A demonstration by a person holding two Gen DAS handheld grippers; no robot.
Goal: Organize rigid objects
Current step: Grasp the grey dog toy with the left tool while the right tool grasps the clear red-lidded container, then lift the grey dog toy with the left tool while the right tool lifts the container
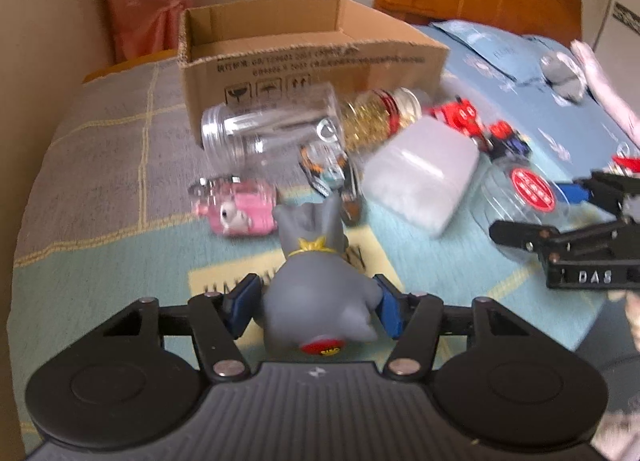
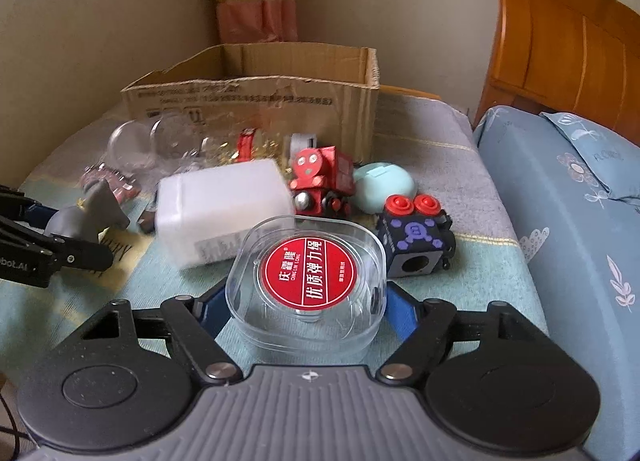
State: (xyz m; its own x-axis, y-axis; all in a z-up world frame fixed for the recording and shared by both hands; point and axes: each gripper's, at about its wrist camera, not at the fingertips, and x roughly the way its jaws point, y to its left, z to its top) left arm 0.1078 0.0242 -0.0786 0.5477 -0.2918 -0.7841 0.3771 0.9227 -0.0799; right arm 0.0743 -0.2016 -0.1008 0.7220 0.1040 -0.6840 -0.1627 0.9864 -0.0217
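Observation:
A grey figurine [image 1: 316,285] with a yellow collar sits between the blue pads [image 1: 242,307] of my left gripper [image 1: 318,305], which press on its sides just above the bedspread. In the right wrist view, my right gripper [image 2: 306,313] has its pads against a clear plastic case [image 2: 308,325] with a round red label. From the left wrist view, the right gripper [image 1: 536,207] and its case [image 1: 520,189] lie at the right. The left gripper [image 2: 72,233] and figurine [image 2: 88,213] appear at the left of the right wrist view.
An open cardboard box [image 2: 256,101] stands at the back on the bed. In front of it lie a clear jar [image 1: 268,129], a gold-filled bottle [image 1: 380,117], a white translucent tub [image 2: 224,209], a pink toy [image 1: 240,213], a red robot [image 2: 320,181], a mint case [image 2: 384,189] and a dark cube toy [image 2: 416,241]. A blue pillow [image 2: 560,221] lies right.

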